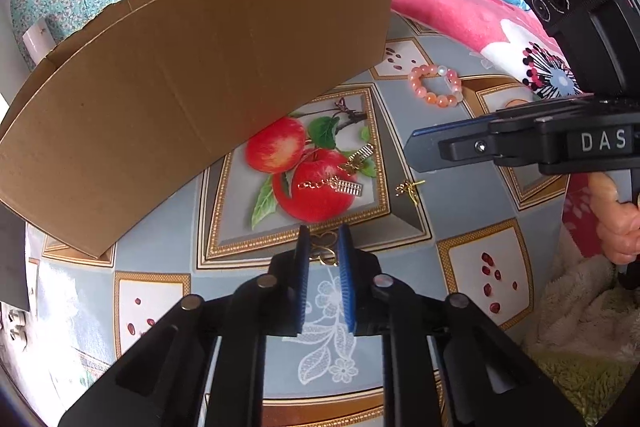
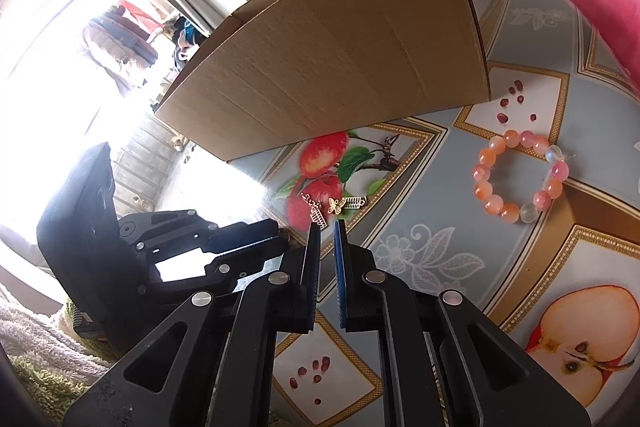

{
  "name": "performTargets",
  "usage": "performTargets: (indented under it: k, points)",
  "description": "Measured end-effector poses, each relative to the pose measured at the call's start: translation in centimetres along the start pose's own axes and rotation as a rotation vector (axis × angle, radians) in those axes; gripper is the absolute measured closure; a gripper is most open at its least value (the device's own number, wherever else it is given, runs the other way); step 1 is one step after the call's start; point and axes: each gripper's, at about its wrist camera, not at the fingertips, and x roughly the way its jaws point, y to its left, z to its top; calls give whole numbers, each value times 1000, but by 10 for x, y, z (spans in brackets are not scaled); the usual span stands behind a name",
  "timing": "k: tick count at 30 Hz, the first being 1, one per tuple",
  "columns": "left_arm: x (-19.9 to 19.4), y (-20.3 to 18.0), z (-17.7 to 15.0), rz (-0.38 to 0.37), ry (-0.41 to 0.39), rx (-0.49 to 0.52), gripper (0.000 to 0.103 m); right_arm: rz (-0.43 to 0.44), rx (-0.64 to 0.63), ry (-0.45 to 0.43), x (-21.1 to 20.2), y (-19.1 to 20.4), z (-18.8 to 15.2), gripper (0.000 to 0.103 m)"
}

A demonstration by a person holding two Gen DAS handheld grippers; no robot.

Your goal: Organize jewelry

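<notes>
A cardboard box [image 1: 192, 75] stands on the patterned tablecloth [image 1: 460, 227]. A gold chain earring [image 1: 332, 183] lies on the printed apple, with a butterfly piece [image 1: 360, 157] beside it and a small gold piece [image 1: 408, 189] to its right. A pink bead bracelet [image 1: 436, 85] lies farther back. My left gripper [image 1: 325, 239] is slightly open, low over a gold butterfly item [image 1: 325, 247] between its fingers. My right gripper [image 2: 327, 227] is nearly shut and empty, just short of the gold earrings [image 2: 336, 206]; the bracelet [image 2: 520, 177] lies to its right.
A pink floral quilt [image 1: 460, 11] borders the table at the right. The box [image 2: 340, 47] blocks the back left. A fluffy green and cream rug [image 1: 580, 339] lies below the table edge. My left gripper's body [image 2: 120, 247] sits left of my right gripper.
</notes>
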Motion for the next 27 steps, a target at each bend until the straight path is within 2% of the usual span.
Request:
performTargets:
  k: [11,14,19,27]
  points:
    - [-5,-6,-6,15,-9,3,92,-12,-6,-3,1,5,1,94]
    - [-8,-7,-8,16,-10,5,99,-13,-7,-3,2,7,1,95]
    - [-11,-5,-12,15,-7,-9,99,-15,-8,-6,4,9,2,94]
    - [-20,-6,-16,-16,-12,-26,99,-1,-37,-1,5,17,3,95]
